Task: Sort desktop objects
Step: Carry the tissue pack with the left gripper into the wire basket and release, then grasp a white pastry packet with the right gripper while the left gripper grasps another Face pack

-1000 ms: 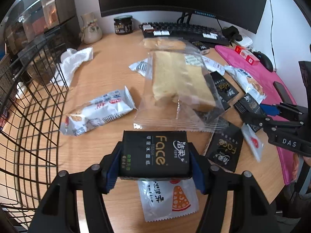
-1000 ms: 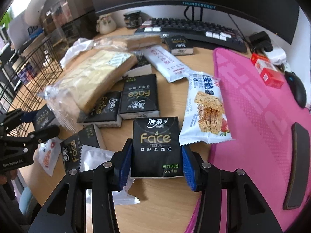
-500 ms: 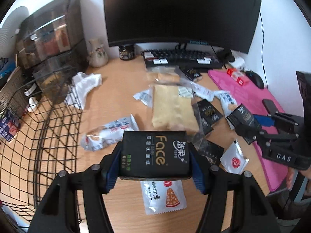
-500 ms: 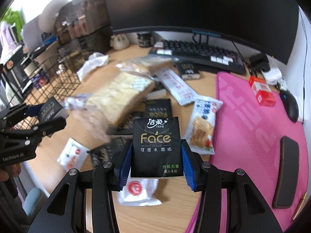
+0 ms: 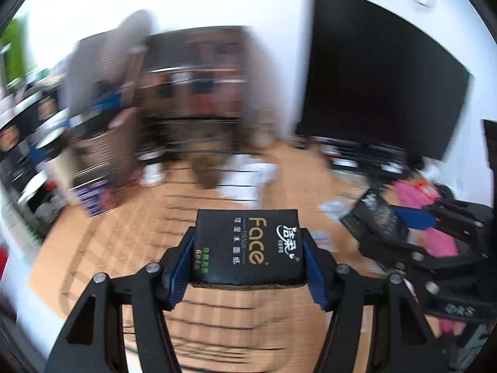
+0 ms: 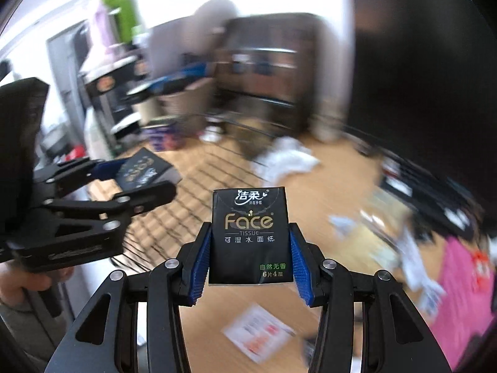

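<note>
My left gripper (image 5: 248, 248) is shut on a black "Face" tissue pack (image 5: 247, 244), held sideways between its blue pads above the black wire basket (image 5: 139, 242). My right gripper (image 6: 250, 248) is shut on a second black tissue pack (image 6: 250, 236), held upright over the wooden desk near the wire basket (image 6: 198, 192). Each gripper shows in the other's view: the right gripper (image 5: 391, 214) at the right with its pack, the left gripper (image 6: 139, 174) at the left with its pack. Both views are motion-blurred.
A white crumpled cloth (image 6: 289, 155) lies behind the basket. Snack wrappers (image 6: 257, 335) lie scattered on the desk, a pink mat (image 6: 459, 279) at the right. A dark monitor (image 5: 372, 87) and a brown organiser (image 5: 192, 93) stand at the back. A hand (image 6: 21, 283) grips the left tool.
Both grippers rose and swung left from the snack pile toward the wire basket, each still holding its tissue pack. The views now tilt up and are blurred.
</note>
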Available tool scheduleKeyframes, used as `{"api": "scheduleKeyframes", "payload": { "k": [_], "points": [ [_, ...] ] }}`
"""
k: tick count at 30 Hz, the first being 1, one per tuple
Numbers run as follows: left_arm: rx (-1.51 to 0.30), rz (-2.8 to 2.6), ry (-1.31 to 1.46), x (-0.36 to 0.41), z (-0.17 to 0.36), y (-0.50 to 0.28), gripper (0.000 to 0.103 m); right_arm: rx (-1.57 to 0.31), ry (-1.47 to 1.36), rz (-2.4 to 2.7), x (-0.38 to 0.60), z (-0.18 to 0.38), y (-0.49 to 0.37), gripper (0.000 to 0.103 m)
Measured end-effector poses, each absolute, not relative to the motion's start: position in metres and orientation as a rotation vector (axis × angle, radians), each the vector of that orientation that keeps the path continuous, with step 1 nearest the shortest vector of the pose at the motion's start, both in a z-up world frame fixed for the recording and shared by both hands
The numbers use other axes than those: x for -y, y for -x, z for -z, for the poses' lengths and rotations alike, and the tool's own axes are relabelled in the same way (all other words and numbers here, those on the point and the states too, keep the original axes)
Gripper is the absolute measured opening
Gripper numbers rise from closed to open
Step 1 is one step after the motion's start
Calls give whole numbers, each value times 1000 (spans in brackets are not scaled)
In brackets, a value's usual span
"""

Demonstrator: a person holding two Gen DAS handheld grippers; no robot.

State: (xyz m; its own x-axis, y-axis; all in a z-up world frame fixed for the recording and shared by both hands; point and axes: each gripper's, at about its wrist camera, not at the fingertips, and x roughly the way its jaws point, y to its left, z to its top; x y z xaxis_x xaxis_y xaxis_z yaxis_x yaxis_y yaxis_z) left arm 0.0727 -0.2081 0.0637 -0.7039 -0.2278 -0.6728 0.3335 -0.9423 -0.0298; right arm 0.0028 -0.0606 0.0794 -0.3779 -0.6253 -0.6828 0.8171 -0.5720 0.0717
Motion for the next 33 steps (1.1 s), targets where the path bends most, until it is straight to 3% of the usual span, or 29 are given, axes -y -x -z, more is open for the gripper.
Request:
{"api": "scheduleKeyframes", "payload": {
  "k": [5,12,14,19,26,33],
  "points": [
    [-291,2537,-1061,252,-42,-81,68,-396,-869,1893,133,-64,-16,47],
    [-330,2482,-1128,272,-21,-80,69,-399,-894,1864,160,-46,-20,48],
    [-333,2472,-1144,273,-20,-78,73,-398,-892,1886,159,-46,-20,61],
    [-354,2483,-1128,268,-24,-79,84,-356,-913,1910,148,-51,-8,67],
    [-294,2536,-1130,234,-34,-72,85,-310,-922,1969,93,-61,1,67],
    [-190,2729,-1201,151,-40,-60,85,-247,-992,2132,-8,-57,18,67]
  ]
}}
